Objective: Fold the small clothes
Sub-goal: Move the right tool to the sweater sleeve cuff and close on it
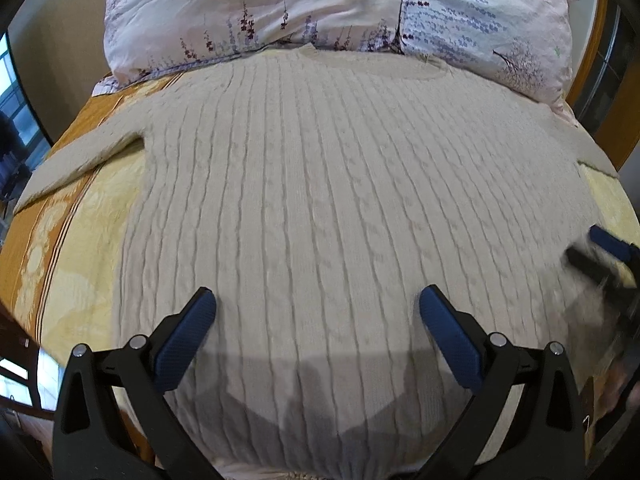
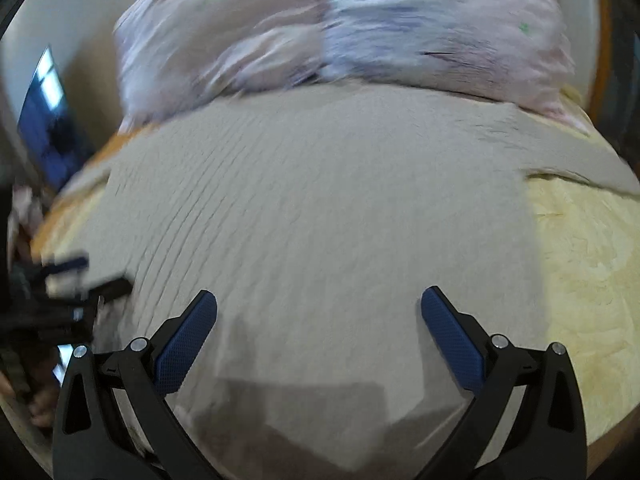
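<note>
while its two blue-padded black fingers stand spread wide at the bottom of the left wrist view, the left gripper (image 1: 318, 304) hangs over the lower body of a cream cable-knit sweater (image 1: 340, 200) with nothing between the pads. the sweater lies flat and face up, filling the middle of the frame, on a yellow patterned bedspread with orange striped borders (image 1: 68, 240). at the right edge of that view the right gripper (image 1: 600, 256) shows as a blurred dark shape with a blue tip over the sweater's right side. in the right wrist view, which is smeared by motion, the right gripper's fingers also stand wide apart and empty above the sweater's lower right part, with bare yellow bedspread to the right of the frame. one sleeve stretches toward the middle left, the other toward the right edge. farther up, the round neckline touches a pale pink bedding bundle with purple flower print (image 1: 256, 12) across the top.
</note>
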A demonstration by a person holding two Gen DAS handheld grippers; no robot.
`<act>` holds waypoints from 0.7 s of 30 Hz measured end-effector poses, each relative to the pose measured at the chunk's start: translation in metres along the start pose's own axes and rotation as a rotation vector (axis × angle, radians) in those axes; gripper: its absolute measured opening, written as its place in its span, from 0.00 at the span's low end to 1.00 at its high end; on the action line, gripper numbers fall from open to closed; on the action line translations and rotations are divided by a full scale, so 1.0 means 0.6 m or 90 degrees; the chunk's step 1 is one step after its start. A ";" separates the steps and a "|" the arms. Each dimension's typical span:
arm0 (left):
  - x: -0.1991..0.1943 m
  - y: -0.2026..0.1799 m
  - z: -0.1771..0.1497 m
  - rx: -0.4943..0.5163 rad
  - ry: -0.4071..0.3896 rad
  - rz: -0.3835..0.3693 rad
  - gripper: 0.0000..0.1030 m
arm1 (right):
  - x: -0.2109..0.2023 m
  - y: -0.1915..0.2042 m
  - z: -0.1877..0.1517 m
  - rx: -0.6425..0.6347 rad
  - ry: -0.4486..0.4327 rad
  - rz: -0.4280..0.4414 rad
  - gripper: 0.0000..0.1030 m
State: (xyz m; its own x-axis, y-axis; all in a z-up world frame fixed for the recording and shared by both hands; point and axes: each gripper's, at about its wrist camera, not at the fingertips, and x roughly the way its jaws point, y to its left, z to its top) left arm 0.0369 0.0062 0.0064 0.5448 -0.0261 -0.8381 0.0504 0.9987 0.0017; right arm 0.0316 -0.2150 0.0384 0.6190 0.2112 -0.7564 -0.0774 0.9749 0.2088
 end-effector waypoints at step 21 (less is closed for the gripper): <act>0.024 0.048 0.154 -0.003 -0.075 -0.127 0.98 | 0.064 -0.430 0.133 0.535 -0.072 0.056 0.51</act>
State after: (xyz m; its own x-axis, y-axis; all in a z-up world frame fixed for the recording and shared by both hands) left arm 0.1236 0.0307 0.0447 0.6187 -0.2278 -0.7519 0.1630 0.9734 -0.1609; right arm 0.1379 -0.4642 0.0049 0.7158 0.2323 -0.6585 0.4487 0.5696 0.6887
